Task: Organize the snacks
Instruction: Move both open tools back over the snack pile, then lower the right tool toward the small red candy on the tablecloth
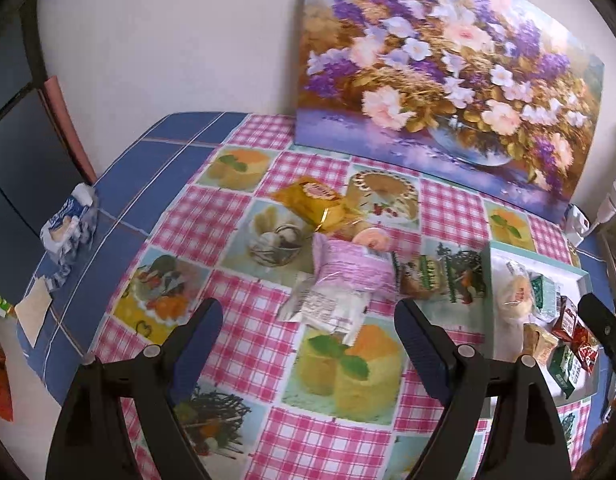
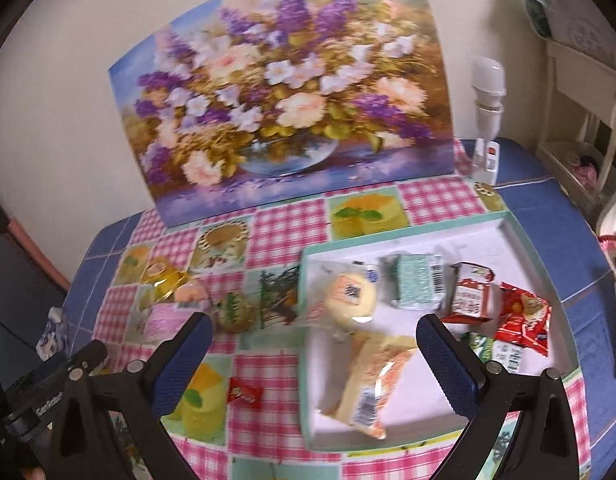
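**Tray partly filled, a cluster of snacks still out on the table**

Judging by how things lie, the sorting is somewhere past halfway. The tray (image 2: 520,236) sits toward the right edge of the table (image 2: 548,216) and already holds a round bun (image 2: 351,294), a pale green pack (image 2: 416,286), a red-and-white pack (image 2: 470,292), a red wrapper (image 2: 524,316), a green-and-white pack (image 2: 494,350) at its near right corner, and a long bread pack (image 2: 372,376) lying along its near left side.

Left to move: a loose group near the table's middle, just left of the tray. It includes a pink pack (image 1: 354,270) resting partly on a white pack (image 1: 328,308), a yellow pack (image 1: 314,202) toward the back beside the flower painting (image 1: 448,80), a peach round snack (image 1: 374,238) touching the pink one, and a brown-green pack (image 1: 422,276) nearest the tray. A small red candy (image 2: 245,392) lies alone near the front edge. A blue-and-white pack (image 1: 67,228) sits at the far left edge; whether it belongs to the job is unclear.

The left gripper (image 1: 308,340) hangs above the white pack, jaws spread wide, holding nothing. The right gripper (image 2: 314,364) hovers over the tray's near left part, likewise spread and empty.
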Motion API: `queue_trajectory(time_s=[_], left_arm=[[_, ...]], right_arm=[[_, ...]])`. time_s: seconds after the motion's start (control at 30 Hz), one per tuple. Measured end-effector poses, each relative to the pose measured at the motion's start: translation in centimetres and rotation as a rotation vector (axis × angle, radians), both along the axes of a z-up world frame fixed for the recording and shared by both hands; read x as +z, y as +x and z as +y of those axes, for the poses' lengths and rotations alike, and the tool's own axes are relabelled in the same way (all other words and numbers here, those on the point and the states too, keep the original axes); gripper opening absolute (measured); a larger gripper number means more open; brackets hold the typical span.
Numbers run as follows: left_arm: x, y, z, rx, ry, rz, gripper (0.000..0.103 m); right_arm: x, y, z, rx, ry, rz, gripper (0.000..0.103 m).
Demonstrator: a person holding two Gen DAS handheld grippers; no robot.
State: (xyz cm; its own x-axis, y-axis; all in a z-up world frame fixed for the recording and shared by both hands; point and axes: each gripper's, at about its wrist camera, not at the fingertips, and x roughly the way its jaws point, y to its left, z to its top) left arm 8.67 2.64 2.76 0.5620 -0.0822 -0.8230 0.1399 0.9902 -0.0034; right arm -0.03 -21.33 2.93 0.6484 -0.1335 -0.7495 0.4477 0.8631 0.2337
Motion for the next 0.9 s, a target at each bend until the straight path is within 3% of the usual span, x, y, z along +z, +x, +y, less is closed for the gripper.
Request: queue_trajectory(time_s=[0.27, 0.7, 0.9], left_arm=[[-1.2, 0.9, 1.6, 0.022, -0.003, 0.054, 0.088], [-3.5, 2.6, 2.3, 0.047, -0.006, 0.144, 0.088], [-6.3, 4.1, 1.6, 0.053, -0.033, 0.24, 0.088]], right_arm=[[-1.6, 1.9, 3.5, 0.092, -0.032, 0.071, 0.103], [-5.8, 4.1, 6.2, 0.159, 0.014, 0.196, 0.097], [-7.4, 4.8, 6.7, 0.171, 0.026, 0.245, 0.091]])
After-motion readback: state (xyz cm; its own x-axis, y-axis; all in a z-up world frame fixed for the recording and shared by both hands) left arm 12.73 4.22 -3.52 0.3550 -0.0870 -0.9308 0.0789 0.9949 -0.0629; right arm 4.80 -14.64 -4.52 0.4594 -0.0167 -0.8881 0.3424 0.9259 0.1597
